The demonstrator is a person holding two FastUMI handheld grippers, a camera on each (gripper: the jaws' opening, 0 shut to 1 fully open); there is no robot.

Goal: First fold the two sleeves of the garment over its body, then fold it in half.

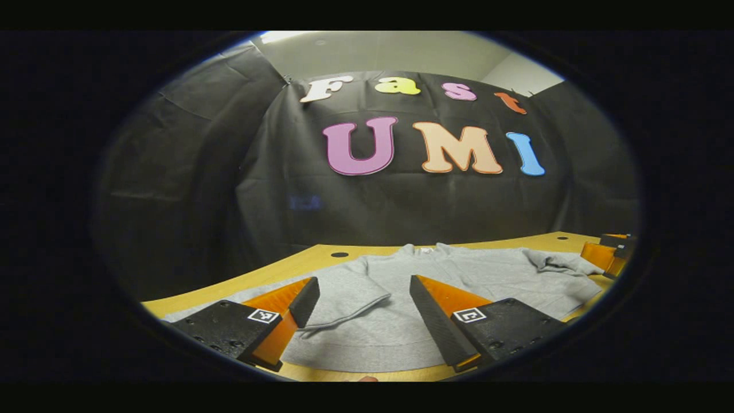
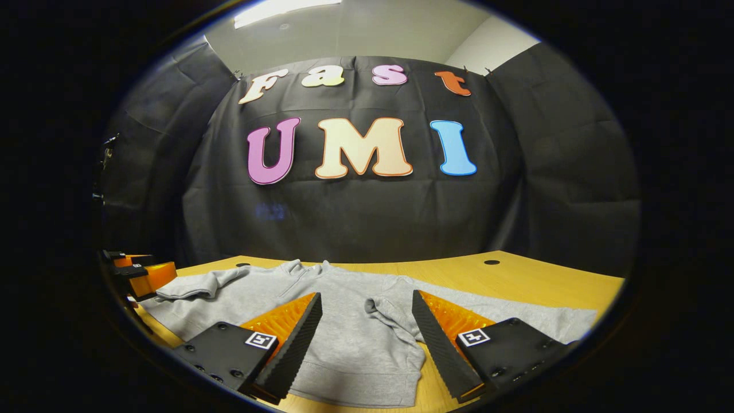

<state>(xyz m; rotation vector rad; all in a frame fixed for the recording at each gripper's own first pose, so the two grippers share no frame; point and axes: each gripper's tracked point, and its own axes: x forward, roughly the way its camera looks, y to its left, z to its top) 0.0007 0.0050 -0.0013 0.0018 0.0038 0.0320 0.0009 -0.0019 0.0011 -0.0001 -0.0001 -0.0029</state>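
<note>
A grey sweatshirt [image 1: 487,275] lies flat on the wooden table [image 1: 321,258], collar toward the wall. In the left gripper view one sleeve [image 1: 350,295] is folded across the body, its cuff between my fingers. My left gripper [image 1: 363,281] hovers open just over that cuff, holding nothing. The other sleeve [image 1: 562,264] lies rumpled at the far side, beside my right gripper [image 1: 610,252]. In the right gripper view that sleeve [image 2: 393,310] bunches on the sweatshirt [image 2: 344,338], and my right gripper [image 2: 367,294] stands open over it. My left gripper [image 2: 137,272] sits at the left edge.
The table [image 2: 516,281] runs back to the black cloth wall, with bare wood behind and to the right of the garment. A small round hole [image 2: 491,262] sits near the back edge, and another hole [image 1: 339,254] lies behind the collar.
</note>
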